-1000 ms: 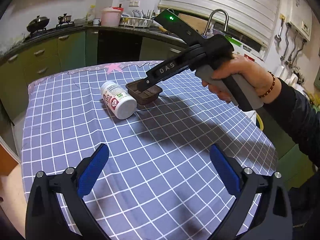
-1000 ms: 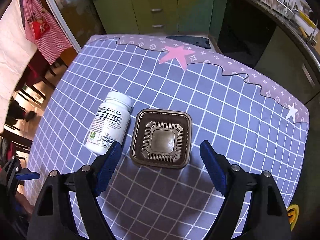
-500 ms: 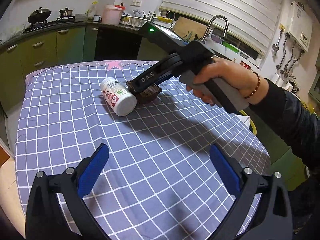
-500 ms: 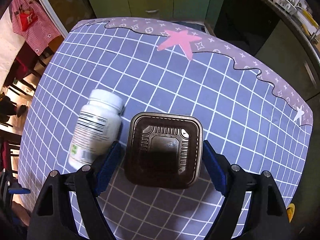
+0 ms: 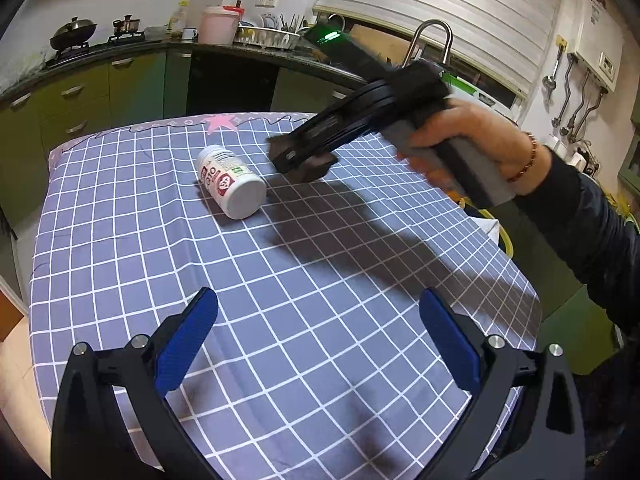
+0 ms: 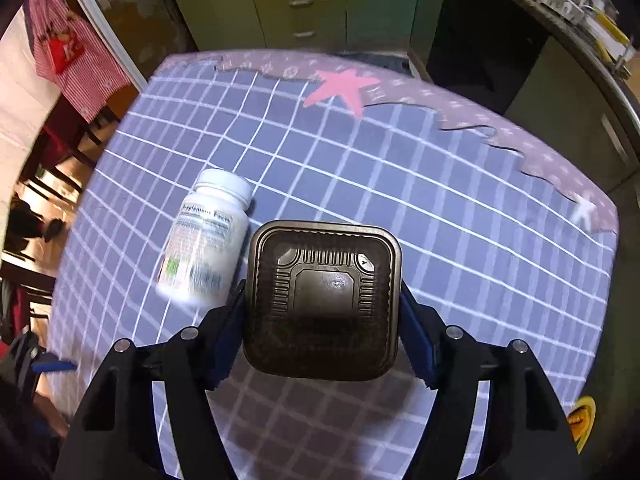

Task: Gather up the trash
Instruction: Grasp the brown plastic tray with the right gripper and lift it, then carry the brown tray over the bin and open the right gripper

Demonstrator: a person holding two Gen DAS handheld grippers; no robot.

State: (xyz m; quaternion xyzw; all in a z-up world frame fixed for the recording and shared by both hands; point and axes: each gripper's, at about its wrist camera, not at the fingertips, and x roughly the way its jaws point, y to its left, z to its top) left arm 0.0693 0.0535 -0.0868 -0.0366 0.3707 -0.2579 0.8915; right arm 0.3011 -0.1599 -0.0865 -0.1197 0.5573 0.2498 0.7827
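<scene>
A dark brown square plastic tray [image 6: 324, 276] sits between the blue pads of my right gripper [image 6: 322, 320]. The jaws are closing, and both pads touch the tray's left and right rims. The tray looks sharp while the cloth around it is blurred. From the left wrist view the right gripper [image 5: 294, 160] points steeply down over the tray [image 5: 322, 169], held by a hand [image 5: 468, 136]. A white supplement bottle [image 6: 204, 240] lies on its side just left of the tray, also visible as the bottle [image 5: 232, 184]. My left gripper [image 5: 316, 344] hovers open over the near tablecloth, holding nothing.
The table wears a purple grid cloth [image 5: 280, 280] with a pink star [image 6: 340, 88] near its far edge. Green kitchen cabinets [image 5: 80, 92] and a counter with a sink tap [image 5: 434, 40] run behind. Red chairs [image 6: 68, 60] stand to the left.
My right gripper has dropped down around the tray and its jaws have narrowed onto the tray's sides. The left gripper has stayed put and open.
</scene>
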